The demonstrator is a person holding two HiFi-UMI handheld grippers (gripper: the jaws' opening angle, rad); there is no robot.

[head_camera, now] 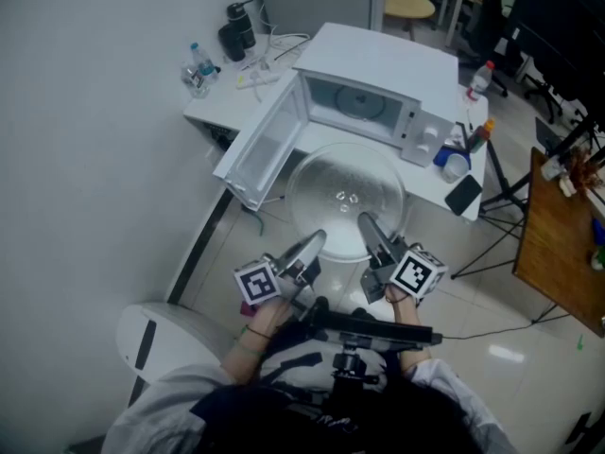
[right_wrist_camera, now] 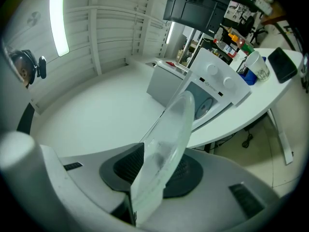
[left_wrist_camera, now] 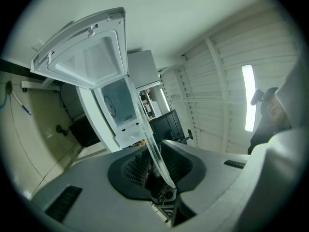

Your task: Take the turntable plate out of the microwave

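The clear glass turntable plate (head_camera: 346, 200) hangs level in the air in front of the white microwave (head_camera: 378, 88), outside its cavity. My left gripper (head_camera: 313, 246) is shut on the plate's near-left rim and my right gripper (head_camera: 371, 227) on its near-right rim. The left gripper view shows the plate (left_wrist_camera: 150, 140) edge-on between the jaws, with the microwave (left_wrist_camera: 116, 105) beyond. In the right gripper view the plate (right_wrist_camera: 166, 151) rises from the jaws toward the microwave (right_wrist_camera: 207, 93).
The microwave door (head_camera: 269, 145) stands wide open to the left. On the white table (head_camera: 444, 192) lie a black phone (head_camera: 463, 195), bottles (head_camera: 198, 67) and a cup (head_camera: 455, 164). A wooden desk (head_camera: 558, 244) stands at the right, and a white chair (head_camera: 161, 343) near left.
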